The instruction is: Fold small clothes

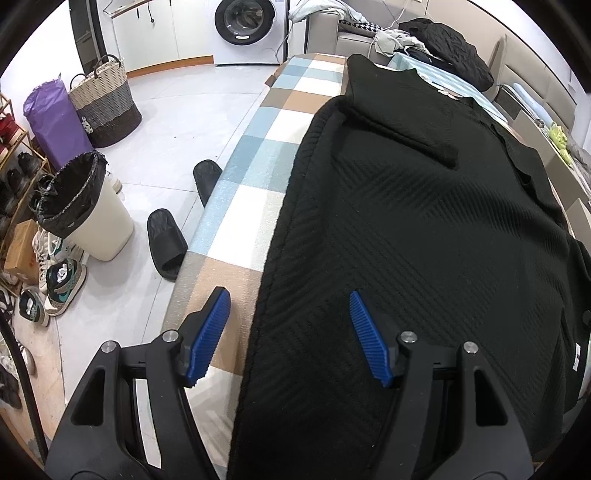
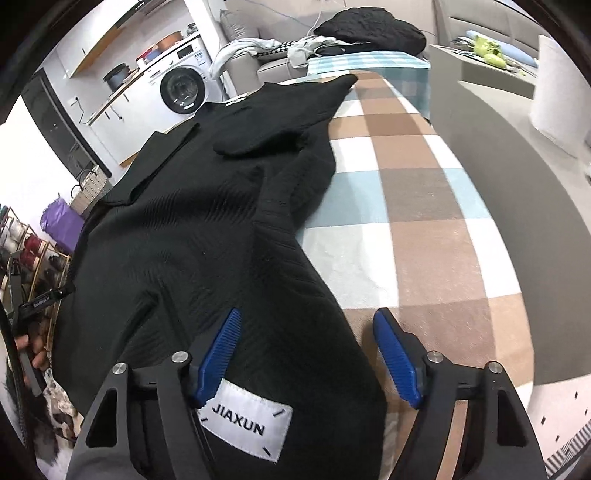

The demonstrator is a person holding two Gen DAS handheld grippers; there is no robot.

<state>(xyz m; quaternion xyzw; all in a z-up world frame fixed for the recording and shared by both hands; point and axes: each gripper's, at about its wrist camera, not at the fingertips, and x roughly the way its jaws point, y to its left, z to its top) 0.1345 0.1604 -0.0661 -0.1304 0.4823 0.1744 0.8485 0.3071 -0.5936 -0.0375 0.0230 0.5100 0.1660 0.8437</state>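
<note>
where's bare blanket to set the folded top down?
Widest bare patch: checked blanket between the black top and the table's right edge. A narrower strip runs between the top and the left edge. The far end is crowded with piled clothes.

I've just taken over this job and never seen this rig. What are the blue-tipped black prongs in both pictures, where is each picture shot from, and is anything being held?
The prongs are two hand-held grippers, each with a camera looking along its fingers. One picture is from the left gripper, the other from the right gripper. Both are open and hold nothing. A black knitted garment lies spread on a checked cloth, sleeves folded in. The left gripper straddles its left edge; the right gripper straddles the right edge, near a white label reading JIAXUN.
</note>
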